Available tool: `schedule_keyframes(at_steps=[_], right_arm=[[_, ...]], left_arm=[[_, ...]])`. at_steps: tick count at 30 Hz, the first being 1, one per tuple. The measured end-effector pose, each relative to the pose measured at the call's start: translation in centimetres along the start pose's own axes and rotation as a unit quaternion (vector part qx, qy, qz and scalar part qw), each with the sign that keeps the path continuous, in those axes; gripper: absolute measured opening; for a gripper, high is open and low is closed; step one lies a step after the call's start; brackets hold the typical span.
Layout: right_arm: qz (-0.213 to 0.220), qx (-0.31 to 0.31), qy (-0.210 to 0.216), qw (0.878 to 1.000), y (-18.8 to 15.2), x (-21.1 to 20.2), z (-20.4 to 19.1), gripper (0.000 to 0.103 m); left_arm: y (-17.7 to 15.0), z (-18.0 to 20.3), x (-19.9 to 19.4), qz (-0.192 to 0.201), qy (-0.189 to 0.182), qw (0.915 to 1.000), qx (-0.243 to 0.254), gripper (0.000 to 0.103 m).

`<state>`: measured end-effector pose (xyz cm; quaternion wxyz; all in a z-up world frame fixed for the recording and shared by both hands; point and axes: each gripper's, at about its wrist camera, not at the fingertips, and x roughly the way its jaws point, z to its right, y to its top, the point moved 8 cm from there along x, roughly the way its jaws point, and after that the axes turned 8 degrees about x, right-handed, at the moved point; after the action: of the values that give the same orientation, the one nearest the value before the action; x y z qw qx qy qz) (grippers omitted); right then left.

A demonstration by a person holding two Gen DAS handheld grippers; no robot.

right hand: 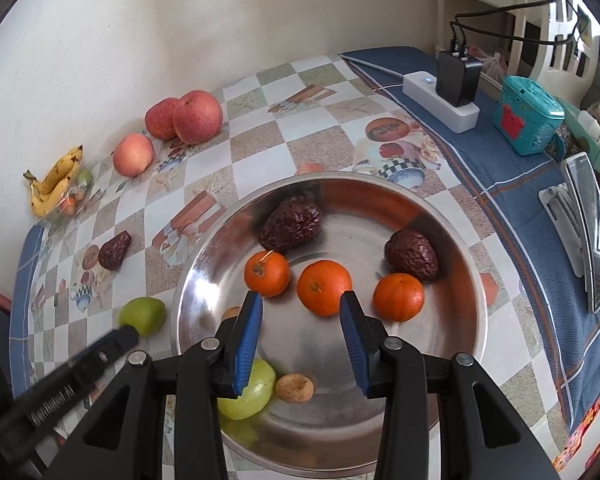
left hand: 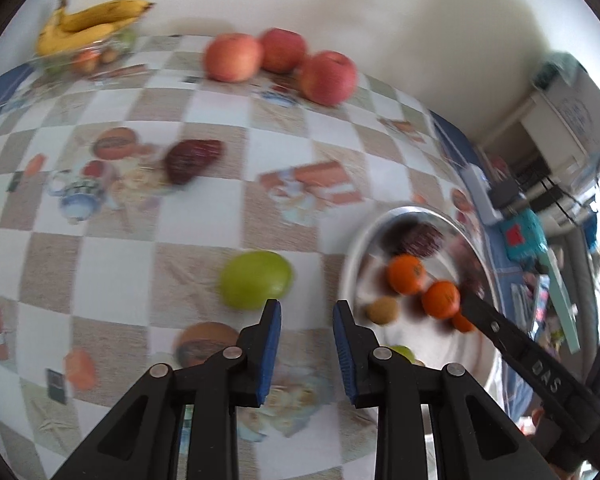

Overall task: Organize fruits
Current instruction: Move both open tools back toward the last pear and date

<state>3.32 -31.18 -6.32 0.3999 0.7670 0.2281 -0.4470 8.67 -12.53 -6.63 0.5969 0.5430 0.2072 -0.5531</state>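
My left gripper (left hand: 308,310) is open and empty, low over the checked tablecloth. A green fruit (left hand: 256,280) lies just ahead of its left finger and touches neither finger. The steel bowl (right hand: 204,256) holds three oranges (right hand: 324,288), two dark wrinkled dates (right hand: 292,222), a green fruit (right hand: 246,392) and a small brown fruit (right hand: 295,388). My right gripper (right hand: 300,304) hangs open over the bowl, holding nothing. Out on the cloth are the loose green fruit (right hand: 142,316), a date (right hand: 115,250), three apples (right hand: 198,117) and bananas (right hand: 54,184).
A white power strip (right hand: 416,84) with a black charger stands at the back right, beside a teal box (right hand: 528,120). A phone on a stand (right hand: 592,240) leans at the right edge. A pale wall runs behind the table.
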Motion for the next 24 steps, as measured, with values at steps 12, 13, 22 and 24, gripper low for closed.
schedule_keyframes(at_steps=[12,13,22,24], right_arm=[[-0.009,-0.051,0.015,0.999,-1.7,0.2,-3.6,0.041],[-0.009,-0.054,0.015,0.998,-1.8,0.2,-3.8,0.041],[-0.011,-0.068,0.020,0.997,-2.3,0.1,-4.9,0.041],[-0.012,-0.067,0.018,0.998,-2.3,0.2,-4.8,0.041]], left_arm=[[1.2,-9.9,-3.7,0.034,0.088,0.9904,-0.101,0.030],[1.2,-10.4,-4.0,0.037,0.091,0.9896,-0.105,0.030],[1.2,-11.6,-4.4,0.039,0.094,0.9873,-0.122,0.030],[1.1,-11.4,-3.9,0.031,0.092,0.9881,-0.119,0.030]])
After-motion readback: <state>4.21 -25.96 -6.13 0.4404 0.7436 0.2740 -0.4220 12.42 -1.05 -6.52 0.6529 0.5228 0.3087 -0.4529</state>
